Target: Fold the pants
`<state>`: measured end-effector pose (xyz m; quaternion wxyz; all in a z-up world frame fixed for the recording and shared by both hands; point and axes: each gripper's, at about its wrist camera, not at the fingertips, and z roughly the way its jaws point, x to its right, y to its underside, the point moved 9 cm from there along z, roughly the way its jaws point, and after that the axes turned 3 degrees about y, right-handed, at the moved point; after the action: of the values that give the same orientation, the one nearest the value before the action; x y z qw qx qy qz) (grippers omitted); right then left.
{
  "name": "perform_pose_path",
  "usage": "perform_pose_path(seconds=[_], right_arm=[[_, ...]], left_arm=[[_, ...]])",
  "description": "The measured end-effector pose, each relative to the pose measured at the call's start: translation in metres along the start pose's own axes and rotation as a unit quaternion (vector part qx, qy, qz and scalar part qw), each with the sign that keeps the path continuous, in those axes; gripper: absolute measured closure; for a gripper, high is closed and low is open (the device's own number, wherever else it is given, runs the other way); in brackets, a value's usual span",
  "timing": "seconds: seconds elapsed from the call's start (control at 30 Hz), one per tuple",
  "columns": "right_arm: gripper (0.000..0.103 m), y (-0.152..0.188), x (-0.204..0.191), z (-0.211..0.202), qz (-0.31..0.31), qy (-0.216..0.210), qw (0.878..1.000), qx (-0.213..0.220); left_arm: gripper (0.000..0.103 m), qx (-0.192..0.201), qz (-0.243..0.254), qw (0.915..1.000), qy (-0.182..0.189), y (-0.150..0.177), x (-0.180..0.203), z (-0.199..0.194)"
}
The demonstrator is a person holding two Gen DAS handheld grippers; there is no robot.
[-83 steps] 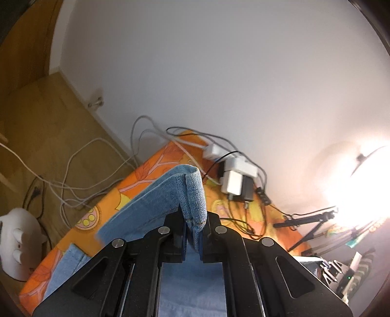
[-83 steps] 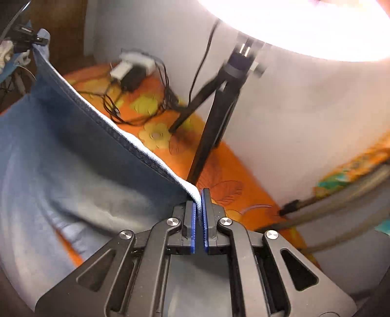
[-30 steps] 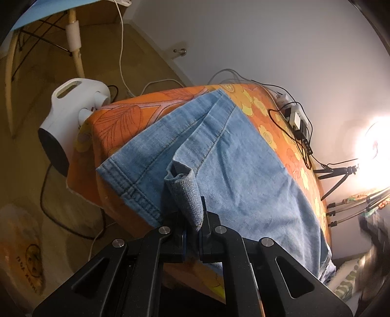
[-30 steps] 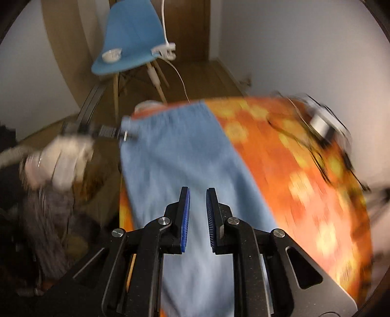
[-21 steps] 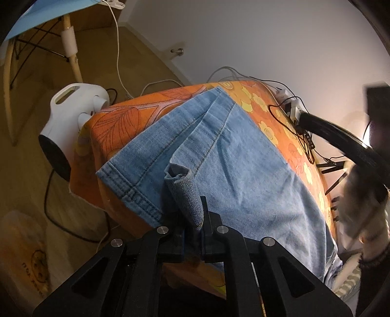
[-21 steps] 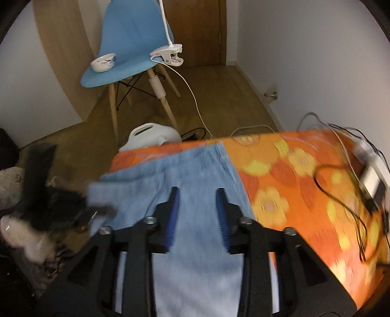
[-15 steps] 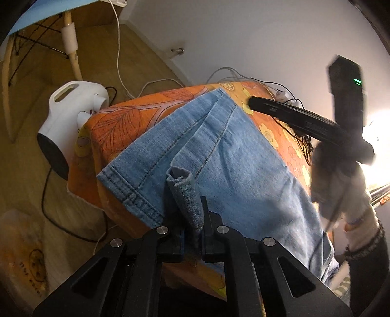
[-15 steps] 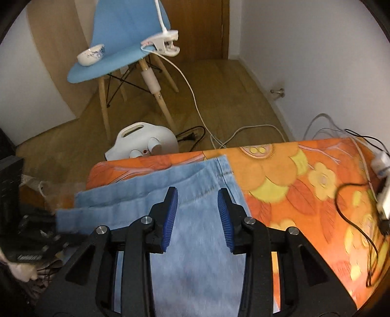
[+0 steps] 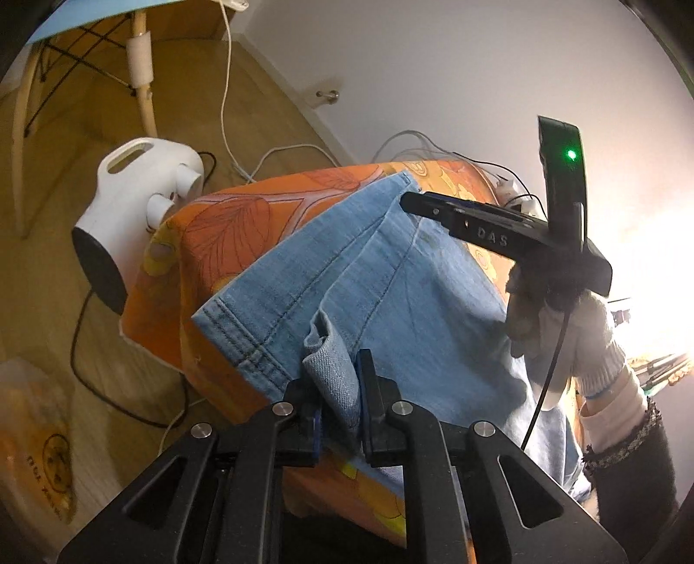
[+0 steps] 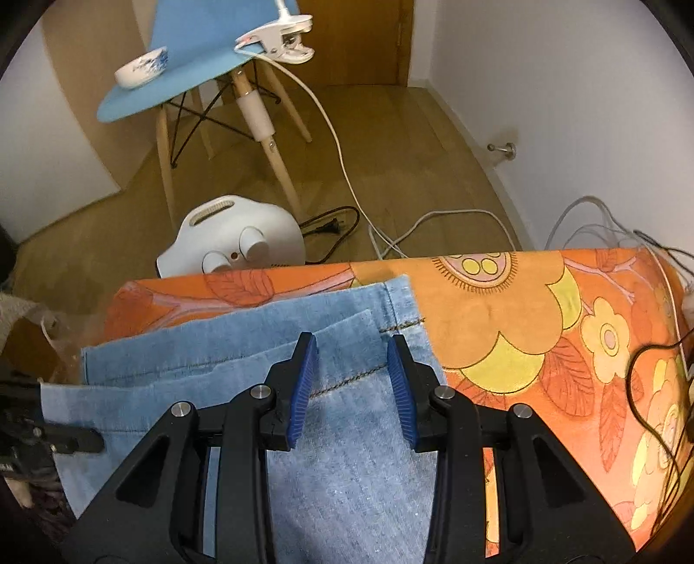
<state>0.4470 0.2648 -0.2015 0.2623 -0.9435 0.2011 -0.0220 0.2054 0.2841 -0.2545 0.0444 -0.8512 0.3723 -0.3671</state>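
Note:
Light blue denim pants [image 9: 390,277] lie folded lengthwise on the orange flowered table [image 9: 225,225], hems toward the table's end. My left gripper [image 9: 336,368] has a bunched hem corner between its jaws at the near edge; the jaws are opening and the denim still fills the gap. My right gripper [image 10: 351,351] hovers open just above the far hem corner of the pants [image 10: 347,455], nothing between its blue pads. In the left wrist view the right gripper [image 9: 416,204] reaches in from the right, held by a gloved hand [image 9: 564,321].
A white heater [image 10: 230,243] sits on the wood floor beyond the table's end, with cables [image 10: 433,217] around it. A blue chair [image 10: 195,56] carries a bowl [image 10: 141,67] and a clip lamp [image 10: 277,39]. Chargers and wires lie at the table's right edge [image 10: 676,347].
The right gripper swung across to the hem end of the pants, came down and widened its jaws. The left gripper stayed put, its jaws a little wider around the hem.

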Motion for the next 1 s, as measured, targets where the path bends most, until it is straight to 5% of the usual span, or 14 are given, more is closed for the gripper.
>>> perform_pose_path(seconds=[0.13,0.3,0.63,1.0], right_arm=[[0.071,0.0,0.002,0.002,0.005,0.001,1.0,0.0],[0.096,0.0,-0.006,-0.002,-0.021,0.026,0.999,0.009],[0.099,-0.022,0.004,-0.04,-0.005,0.051,0.997,0.066],[0.099,-0.03,-0.001,0.002,-0.015,0.076,0.996,0.045]], left_arm=[[0.092,0.011,0.03,0.9995,-0.006,-0.002,0.006,-0.002],[0.093,0.011,0.023,0.9997,-0.002,-0.001,0.004,-0.001],[0.095,0.046,0.046,0.9979,-0.001,-0.016,0.011,-0.013],[0.095,0.028,0.018,0.9993,-0.019,-0.023,-0.01,0.002]])
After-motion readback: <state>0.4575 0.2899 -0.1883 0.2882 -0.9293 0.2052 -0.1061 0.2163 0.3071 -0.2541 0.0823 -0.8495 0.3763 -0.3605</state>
